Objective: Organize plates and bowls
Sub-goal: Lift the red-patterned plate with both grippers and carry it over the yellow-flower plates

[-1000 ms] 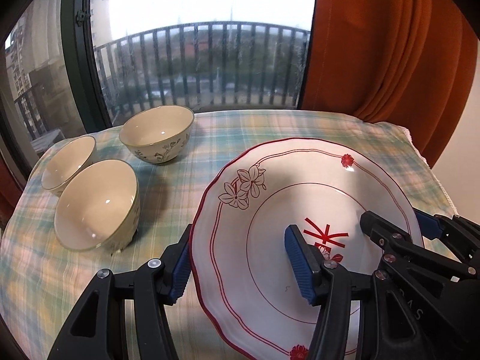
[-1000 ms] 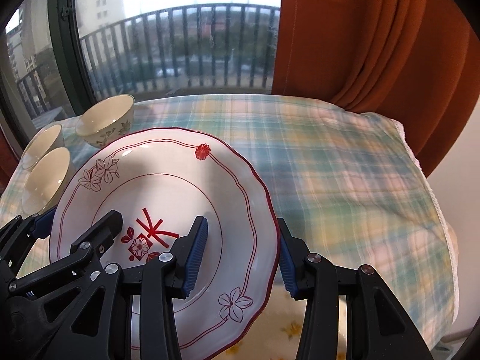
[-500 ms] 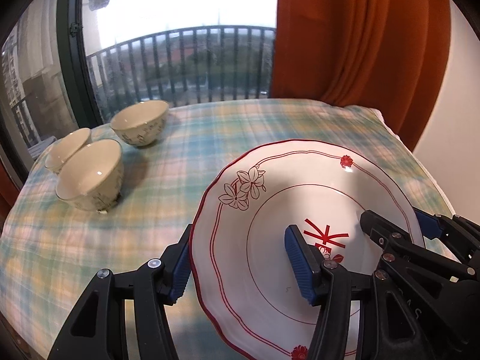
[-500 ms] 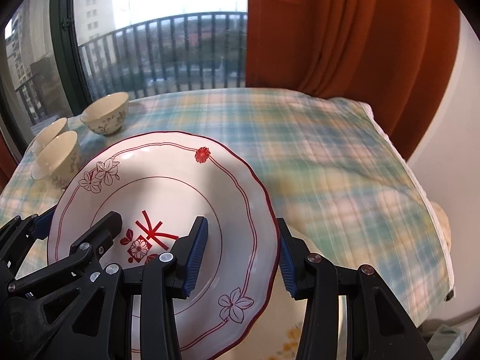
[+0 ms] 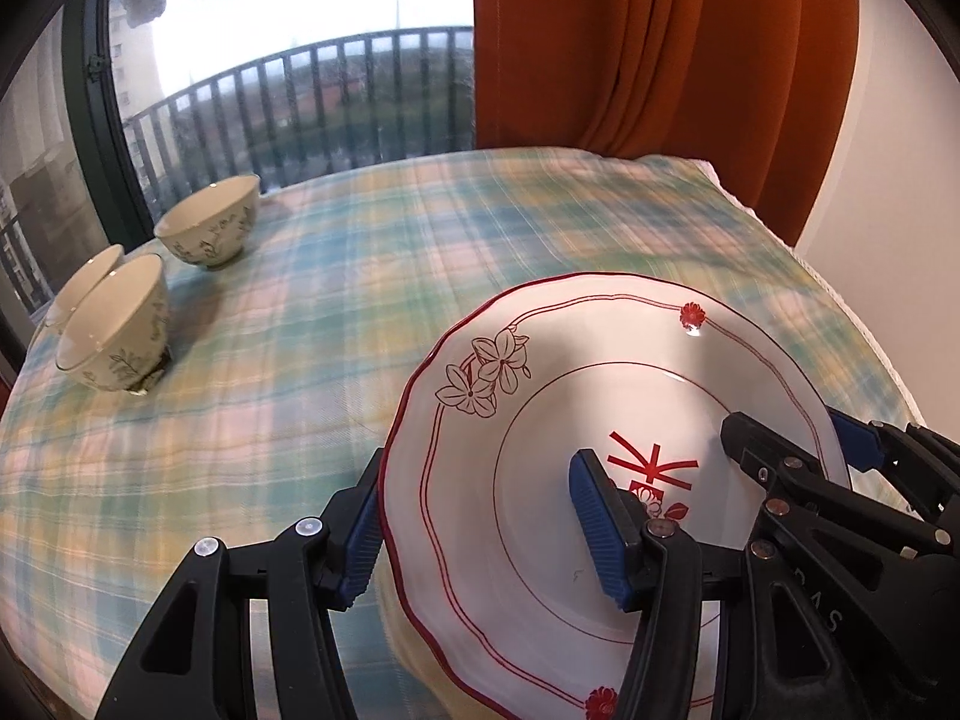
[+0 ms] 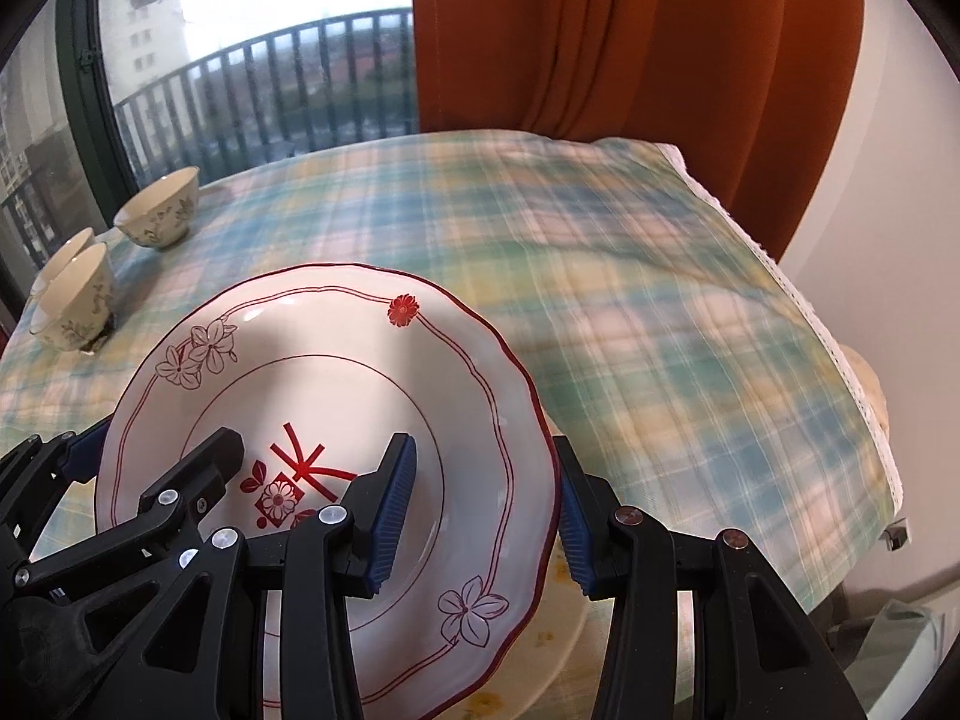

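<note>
Since a moment ago the plate (image 5: pixel 600 450) has been drawn back from the bowls, which now sit smaller and farther off, and more of the checked cloth shows ahead of it; the tabletop (image 5: pixel 360 276) under that green, blue and yellow plaid cloth runs away to a dark-framed window (image 5: pixel 96 138) with balcony railings behind it, and a rust-orange curtain (image 5: pixel 660 42) hangs beyond the plate's far right side; the plate itself, white with a red rim line, outlined flowers and a red mark in its well, is held up off the tabletop, near the front edge, between the two tools; the left tool (image 5: pixel 480 531) is clamped across the plate's left rim, one blue pad under the rim and one inside the well; the right tool (image 6: pixel 483 507) grips the opposite rim the same way, one pad within the plate and one outside it; three cream bowls with leaf sprigs stand well apart from the plate, at its far left near the window; one bowl (image 5: pixel 210 231) stands alone farthest back, a nearer bowl (image 5: pixel 117 327) tilts toward the plate, and the third bowl (image 5: pixel 81 285) peeks out just behind it, touching or nearly so.
</note>
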Available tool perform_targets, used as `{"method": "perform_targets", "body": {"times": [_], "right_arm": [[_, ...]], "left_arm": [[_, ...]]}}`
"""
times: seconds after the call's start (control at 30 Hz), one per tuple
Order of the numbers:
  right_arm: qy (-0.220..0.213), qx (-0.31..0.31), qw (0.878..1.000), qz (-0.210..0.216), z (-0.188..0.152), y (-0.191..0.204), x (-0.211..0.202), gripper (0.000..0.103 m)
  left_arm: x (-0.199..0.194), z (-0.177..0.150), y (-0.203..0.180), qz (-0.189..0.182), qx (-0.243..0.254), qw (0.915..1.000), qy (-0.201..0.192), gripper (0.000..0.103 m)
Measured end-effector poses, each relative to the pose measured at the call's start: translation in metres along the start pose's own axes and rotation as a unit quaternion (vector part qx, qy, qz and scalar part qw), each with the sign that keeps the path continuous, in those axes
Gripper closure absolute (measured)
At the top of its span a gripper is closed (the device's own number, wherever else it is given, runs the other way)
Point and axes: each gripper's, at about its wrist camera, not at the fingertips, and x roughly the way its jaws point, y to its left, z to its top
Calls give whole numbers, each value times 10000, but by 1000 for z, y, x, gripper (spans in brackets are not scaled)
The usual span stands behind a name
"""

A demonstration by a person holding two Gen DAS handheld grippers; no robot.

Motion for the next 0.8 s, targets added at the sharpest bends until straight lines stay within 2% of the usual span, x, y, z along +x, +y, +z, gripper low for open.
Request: {"method": "perform_targets", "body": {"times": [0.27, 0.6, 0.8], "right_arm": [[103, 75, 9999, -22, -10, -9, 10, 54], [-146, -70, 9994, -309, -20, -6, 7, 55], [-188, -84, 9992, -337, -21, -8, 8, 56]], "left_arm": [[5, -9, -11, 46, 125, 9999, 4, 44], [6, -19, -22, 367, 449, 9980, -242, 46], [6, -20, -23, 376, 466, 9978, -283, 46]]}}
